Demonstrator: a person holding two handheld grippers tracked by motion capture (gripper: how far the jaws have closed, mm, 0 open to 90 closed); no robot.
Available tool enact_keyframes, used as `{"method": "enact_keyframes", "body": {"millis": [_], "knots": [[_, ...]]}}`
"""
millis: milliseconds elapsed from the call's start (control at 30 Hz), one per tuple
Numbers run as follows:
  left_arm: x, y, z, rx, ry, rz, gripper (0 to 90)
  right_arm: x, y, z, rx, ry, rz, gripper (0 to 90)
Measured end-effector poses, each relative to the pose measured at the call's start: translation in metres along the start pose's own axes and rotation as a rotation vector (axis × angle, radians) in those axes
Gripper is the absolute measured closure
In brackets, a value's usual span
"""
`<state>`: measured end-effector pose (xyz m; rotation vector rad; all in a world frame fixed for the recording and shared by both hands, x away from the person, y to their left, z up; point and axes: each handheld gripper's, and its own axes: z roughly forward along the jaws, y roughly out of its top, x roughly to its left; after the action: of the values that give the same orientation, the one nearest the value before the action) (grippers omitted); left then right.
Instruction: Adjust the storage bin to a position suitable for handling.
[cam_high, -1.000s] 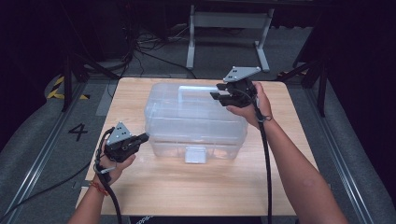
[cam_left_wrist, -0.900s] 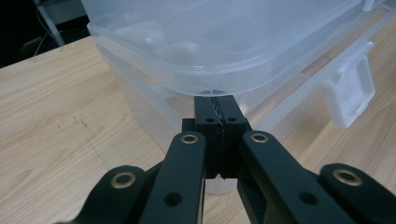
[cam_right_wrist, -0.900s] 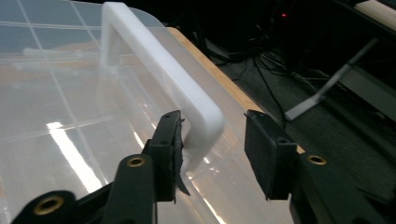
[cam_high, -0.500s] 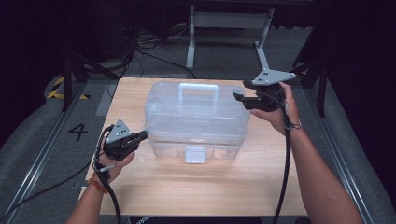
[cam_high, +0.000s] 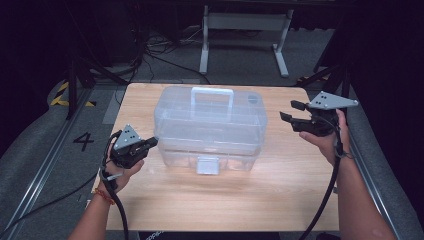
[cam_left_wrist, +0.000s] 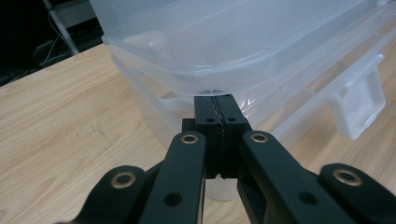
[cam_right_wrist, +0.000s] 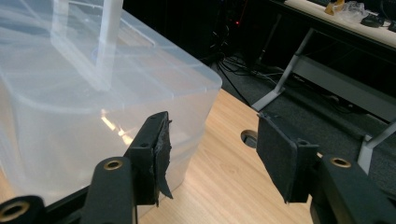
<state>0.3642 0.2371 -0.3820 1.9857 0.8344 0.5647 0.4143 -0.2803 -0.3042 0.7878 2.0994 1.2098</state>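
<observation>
Meanwhile left claw (cam_left_wrist: 219, 109) pressed closed beside clear plastic box (cam_high: 210, 125), right claw (cam_right_wrist: 210, 154) spread wide

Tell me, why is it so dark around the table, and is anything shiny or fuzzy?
High view: light falls on the wooden table, while the room behind stays nearly black. Right gripper view: a bright glare streak sits on the clear plastic box. Left gripper view: the left hand-held gripper looks soft and blurry at the bottom, being very close to the camera.
</observation>
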Motion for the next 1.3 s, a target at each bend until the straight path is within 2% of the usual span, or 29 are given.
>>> {"method": "enact_keyframes", "body": {"millis": [233, 400, 433, 500, 600, 633, 733, 900, 1000, 1167, 1300], "knots": [[0.002, 0.001, 0.001, 0.001, 0.004, -0.004, 89.8, 0.012, -0.024, 0.006, 0.002, 0.037, -0.018, 44.2], [0.001, 0.002, 0.000, -0.001, 0.006, -0.001, 89.8, 0.025, -0.034, 0.013, 0.029, 0.069, -0.056, 42.9], [0.001, 0.002, 0.000, 0.000, 0.006, 0.000, 89.8, 0.032, -0.039, 0.018, 0.038, 0.093, -0.070, 41.9], [0.001, 0.002, 0.000, 0.002, 0.005, 0.002, 89.8, 0.037, -0.043, 0.021, 0.055, 0.109, -0.080, 41.2], [0.001, 0.003, -0.001, 0.003, 0.003, 0.004, 89.8, 0.047, -0.047, 0.026, 0.069, 0.114, -0.118, 40.8], [0.001, 0.003, -0.001, 0.003, 0.003, 0.004, 89.8, 0.049, -0.048, 0.026, 0.064, 0.104, -0.116, 40.8], [0.001, 0.005, -0.002, -0.003, 0.000, 0.012, 89.8, 0.049, -0.051, 0.027, 0.040, 0.124, -0.095, 39.4], [-0.001, 0.007, -0.002, -0.003, -0.004, 0.019, 89.8, 0.056, -0.057, 0.030, 0.059, 0.146, -0.103, 38.5], [0.000, 0.007, -0.002, -0.002, -0.007, 0.021, 89.7, 0.062, -0.058, 0.032, 0.051, 0.131, -0.113, 38.3], [-0.001, 0.006, -0.002, -0.005, -0.010, 0.019, 87.8, 0.065, -0.055, 0.035, -0.012, 0.089, -0.104, 38.6], [0.002, 0.004, -0.006, -0.009, 0.015, 0.014, 83.8, 0.064, -0.056, 0.036, -0.032, 0.087, -0.078, 38.6]]}}
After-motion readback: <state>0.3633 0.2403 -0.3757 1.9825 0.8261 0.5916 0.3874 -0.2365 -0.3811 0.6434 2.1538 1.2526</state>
